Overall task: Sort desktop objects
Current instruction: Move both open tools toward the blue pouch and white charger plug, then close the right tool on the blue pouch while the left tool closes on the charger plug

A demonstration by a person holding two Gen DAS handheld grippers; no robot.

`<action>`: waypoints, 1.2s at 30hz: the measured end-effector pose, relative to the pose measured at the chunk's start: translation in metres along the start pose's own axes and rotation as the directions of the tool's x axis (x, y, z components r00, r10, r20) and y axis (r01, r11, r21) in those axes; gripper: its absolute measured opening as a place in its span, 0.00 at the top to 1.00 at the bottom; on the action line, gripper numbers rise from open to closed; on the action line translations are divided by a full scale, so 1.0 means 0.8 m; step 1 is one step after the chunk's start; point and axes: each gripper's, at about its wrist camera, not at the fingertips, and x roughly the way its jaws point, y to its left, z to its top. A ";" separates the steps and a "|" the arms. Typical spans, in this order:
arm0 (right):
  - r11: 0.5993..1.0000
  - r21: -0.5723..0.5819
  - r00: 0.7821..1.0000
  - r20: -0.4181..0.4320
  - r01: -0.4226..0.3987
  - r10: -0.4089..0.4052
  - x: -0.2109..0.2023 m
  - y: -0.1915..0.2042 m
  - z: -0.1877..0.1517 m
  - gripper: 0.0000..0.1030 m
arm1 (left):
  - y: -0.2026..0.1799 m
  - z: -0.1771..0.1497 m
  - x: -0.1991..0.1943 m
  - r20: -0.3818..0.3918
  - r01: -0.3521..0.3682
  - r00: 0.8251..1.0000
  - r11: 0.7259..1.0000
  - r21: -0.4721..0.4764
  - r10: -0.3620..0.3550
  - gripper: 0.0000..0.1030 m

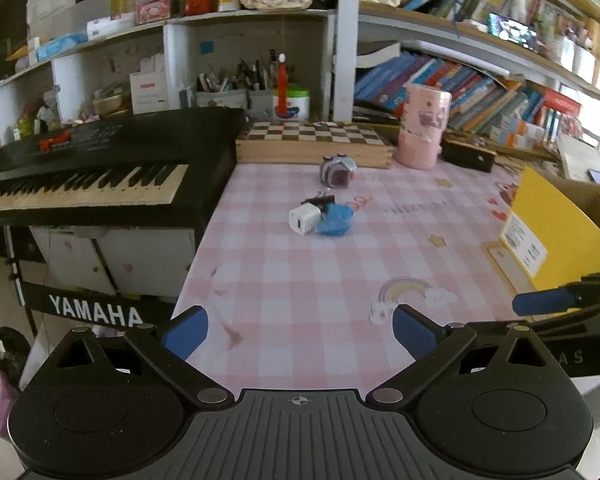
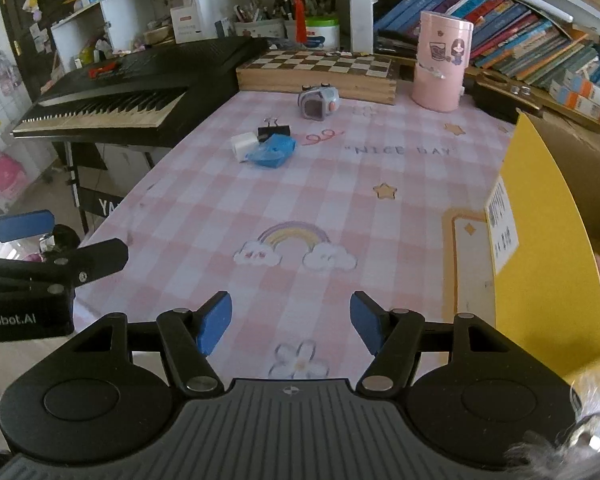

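Surface: pink-and-white checked tablecloth (image 2: 228,216) with a rainbow print (image 2: 294,242), shelves of books behind.
Left side: black keyboard (image 1: 100,168) butts against the table's left edge.
Back edge: wooden chessboard box (image 2: 316,74) with a pink canister (image 2: 440,68) to its right.
Right edge: yellow box (image 2: 548,240) standing at the table's right side, white label facing in.
Left gripper (image 1: 300,332): jaws spread wide, nothing between the blue pads, hovering over the near edge of the table.
Right gripper (image 2: 292,322): jaws also wide apart and empty, over the near cloth, just short of the rainbow print.
Task cluster: white charger cube (image 1: 304,219) touching a blue crumpled item (image 1: 335,219), black binder clip (image 2: 274,131) right behind them.
Small grey camera-like toy (image 1: 337,172): further back, near the chessboard box, apart from the cluster.
Relative position: cluster sits well ahead of both grippers, roughly centred for the left one, ahead and slightly left for the right one.
Contact: neither gripper touches any object.
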 end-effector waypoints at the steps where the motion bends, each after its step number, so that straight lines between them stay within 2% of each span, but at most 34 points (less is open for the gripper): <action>1: 1.000 -0.005 1.000 -0.001 -0.004 0.004 0.004 -0.003 0.005 0.38 | 0.000 0.004 0.004 0.000 -0.006 1.000 1.000 -0.008 0.006 0.03; 14: 0.991 -0.096 0.996 -0.028 -0.089 0.087 0.057 -0.023 0.064 0.33 | 0.002 0.046 0.054 -0.009 -0.092 0.996 0.993 -0.078 0.091 0.03; 27: 0.948 -0.275 0.987 -0.036 -0.158 0.154 0.145 -0.008 0.138 0.29 | 0.013 0.080 0.094 -0.018 -0.176 0.984 0.976 -0.125 0.175 0.03; 36: 0.930 -0.316 0.983 -0.072 -0.185 0.171 0.200 -0.005 0.156 0.30 | 0.022 0.091 0.116 -0.041 -0.211 0.977 0.967 -0.143 0.207 0.03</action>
